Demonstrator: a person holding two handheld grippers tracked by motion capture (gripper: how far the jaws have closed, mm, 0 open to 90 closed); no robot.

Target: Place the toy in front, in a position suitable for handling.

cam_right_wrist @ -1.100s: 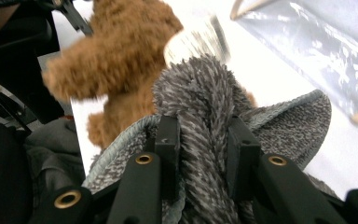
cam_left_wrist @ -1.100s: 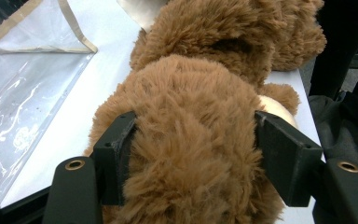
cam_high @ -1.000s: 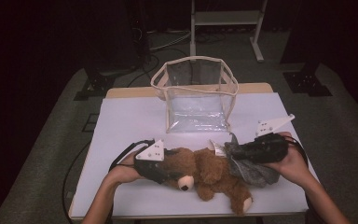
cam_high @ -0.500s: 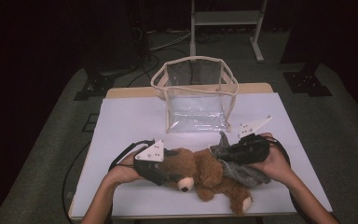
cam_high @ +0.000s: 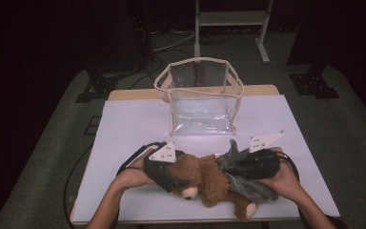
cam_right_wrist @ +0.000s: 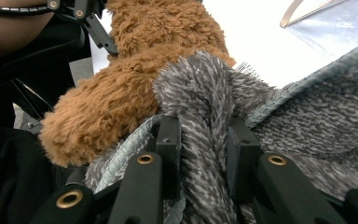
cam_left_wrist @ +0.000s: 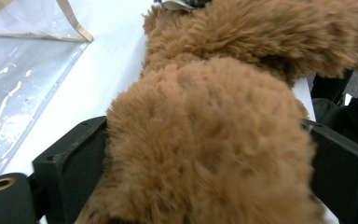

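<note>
1. Nearest the table's front edge: a brown teddy bear (cam_high: 205, 177) lying on its side on the white table (cam_high: 133, 124), head toward the left, feet toward the near right corner.
2. Left gripper (cam_high: 169, 172) at the bear's head, jaws wide apart with the furry head (cam_left_wrist: 205, 140) packed between them, grasping it; left hand (cam_high: 132, 175) behind on the table.
3. Right gripper (cam_high: 248, 164) over the bear's back, jaws drawn close together, pinching a fold of the grey knitted sweater (cam_right_wrist: 200, 107); right hand (cam_high: 282, 179) wrapped round the gripper's body.
4. Sweater (cam_high: 245, 183) draped over the bear's body, one corner poking up beside the right gripper.
5. Farther back, mid-table: a clear plastic bag (cam_high: 201, 98) with beige trim, standing upright, mouth open, well apart from the bear.
6. Beyond the table: dark floor, a metal stand (cam_high: 231, 21), cables.
</note>
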